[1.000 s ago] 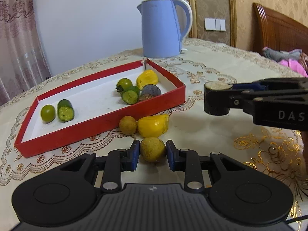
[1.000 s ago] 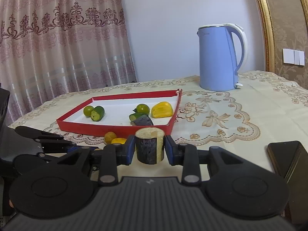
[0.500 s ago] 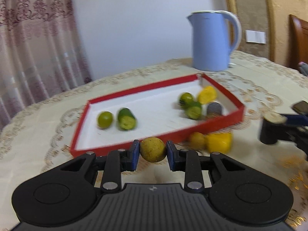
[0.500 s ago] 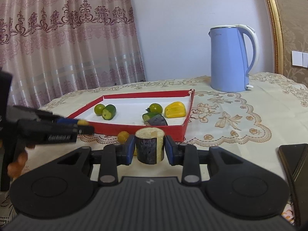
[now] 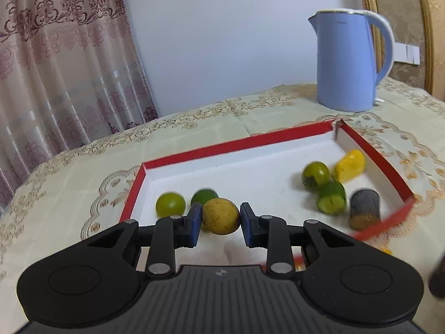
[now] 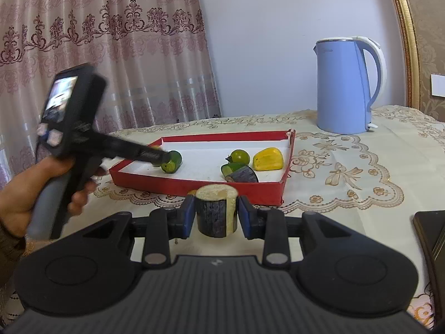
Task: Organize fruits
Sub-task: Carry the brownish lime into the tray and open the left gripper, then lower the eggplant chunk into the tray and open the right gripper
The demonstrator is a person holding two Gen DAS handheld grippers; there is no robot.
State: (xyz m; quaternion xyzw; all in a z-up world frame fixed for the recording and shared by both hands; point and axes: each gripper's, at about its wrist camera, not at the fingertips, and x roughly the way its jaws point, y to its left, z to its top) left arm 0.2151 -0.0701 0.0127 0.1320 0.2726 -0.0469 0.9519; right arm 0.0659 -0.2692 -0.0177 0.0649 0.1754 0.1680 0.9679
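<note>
Left gripper (image 5: 220,220) clamps yellow ball (image 5: 220,216) above tray (image 5: 236,145) near left corner; right gripper (image 6: 214,213) grips eggplant chunk (image 6: 216,212), tray ahead.

The left gripper (image 5: 221,220) clamps a round yellow-brown fruit (image 5: 220,216) between its blue pads, held over the near left part of a red tray (image 5: 236,143) with a white floor. Just behind the held fruit lie a green round fruit (image 5: 170,204) and a green piece (image 5: 204,196) half hidden by it. At the tray's right end sit a green tomato-like fruit (image 5: 315,175), a cut cucumber piece (image 5: 331,201), a yellow fruit (image 5: 349,165) and a dark eggplant piece (image 5: 364,208). A blue kettle (image 5: 347,61) stands far right on the embroidered tablecloth (image 5: 69,183), with a curtain (image 5: 64,64) at the left.
</note>
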